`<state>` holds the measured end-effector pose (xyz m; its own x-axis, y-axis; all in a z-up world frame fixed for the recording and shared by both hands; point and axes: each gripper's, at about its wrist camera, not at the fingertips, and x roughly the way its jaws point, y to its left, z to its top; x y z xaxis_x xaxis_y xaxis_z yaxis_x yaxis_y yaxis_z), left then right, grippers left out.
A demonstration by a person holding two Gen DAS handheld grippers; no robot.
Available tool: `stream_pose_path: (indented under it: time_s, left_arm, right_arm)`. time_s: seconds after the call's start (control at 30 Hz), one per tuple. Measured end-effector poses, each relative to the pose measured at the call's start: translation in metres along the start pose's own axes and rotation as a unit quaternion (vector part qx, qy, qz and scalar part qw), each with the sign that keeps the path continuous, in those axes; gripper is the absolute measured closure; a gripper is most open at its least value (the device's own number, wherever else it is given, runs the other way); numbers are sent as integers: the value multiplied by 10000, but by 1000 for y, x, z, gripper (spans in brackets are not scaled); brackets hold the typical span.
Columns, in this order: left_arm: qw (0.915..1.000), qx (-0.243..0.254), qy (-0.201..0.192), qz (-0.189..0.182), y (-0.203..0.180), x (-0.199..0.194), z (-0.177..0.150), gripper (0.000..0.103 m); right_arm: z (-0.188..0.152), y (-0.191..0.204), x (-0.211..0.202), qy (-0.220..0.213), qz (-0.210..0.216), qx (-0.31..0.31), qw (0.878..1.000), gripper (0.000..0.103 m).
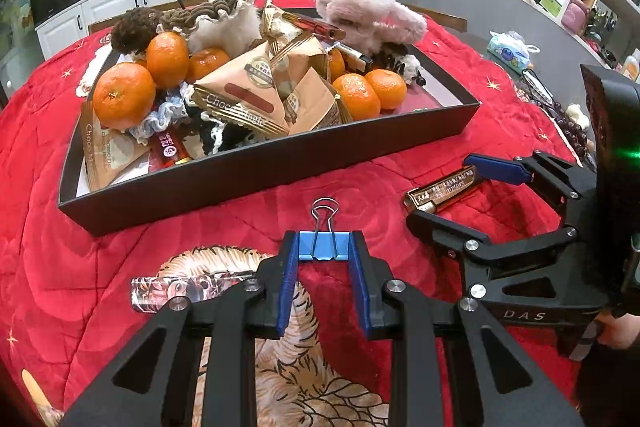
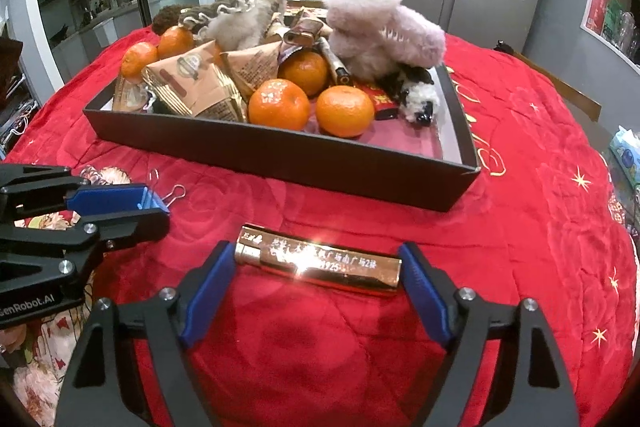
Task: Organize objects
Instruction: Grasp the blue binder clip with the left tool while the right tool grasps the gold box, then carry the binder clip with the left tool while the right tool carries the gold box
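Note:
A black tray point(image 1: 280, 163) point(image 2: 280, 151) on the red cloth holds oranges point(image 1: 124, 95), snack packets point(image 1: 240, 95), fluffy hair clips point(image 1: 368, 11) and lighters. My left gripper point(image 1: 325, 247) point(image 2: 154, 205) is shut on a blue binder clip point(image 1: 324, 246) in front of the tray. My right gripper point(image 2: 318, 263) point(image 1: 440, 187) is open, its fingers on either side of a gold lighter point(image 2: 318, 261) point(image 1: 440, 189) lying on the cloth. A patterned lighter point(image 1: 180, 291) lies left of the left gripper.
A red quilted cloth point(image 2: 540, 187) covers the round table. A tissue pack point(image 1: 510, 53) sits at the far right edge. Dark beads point(image 1: 568, 127) lie to the right. Kitchen counters, a fridge and shelves stand behind.

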<state>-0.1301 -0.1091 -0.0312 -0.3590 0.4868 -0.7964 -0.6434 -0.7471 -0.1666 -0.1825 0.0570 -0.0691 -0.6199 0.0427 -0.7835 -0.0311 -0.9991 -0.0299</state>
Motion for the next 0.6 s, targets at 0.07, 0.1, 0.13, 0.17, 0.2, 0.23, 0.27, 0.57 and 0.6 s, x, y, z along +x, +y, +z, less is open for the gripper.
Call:
stream_pose_path:
  time_s: [0.07,0.1,0.13,0.17,0.2,0.23,0.27,0.57,0.6]
  left_arm:
    - [10000,-7,-1,-6,0,0,0,79]
    - [10000,-10,-1,-10,1,0,0,79]
    - [10000,-13,-2,-11,1,0,0,79]
    - [10000,-14,-2,-10,1,0,0,79]
    - [10000,-12,-2,-10,1,0,0,79]
    - [10000,-8,-1,-10,1,0,0,79]
    - [10000,-10,-2,-8,1,0,0,79]
    - [10000,15,-50,10,-1,-5,1,79]
    - [10000,17,-59,16,-1,-6,1,79]
  right_arm:
    - [0,0,0,-5,-1,-2,10000,20]
    - [0,0,0,-10,-7,-6,10000,20]
    - [0,-1,0,-13,-7,-7,10000,21]
    - [0,-1,0,-16,-5,-5,10000,21]
    - [-1,-1,0,-24,-4,-4,10000,21]
    - [-1,-1,-1,-36,-1,-5,10000,21]
    - [-1,-2,-1,-42,0,-11,10000,21]
    - [-2,3,-9,-164,-25,-92,9998,21]
    - [-2,3,-10,-179,-14,-97,9998,21]
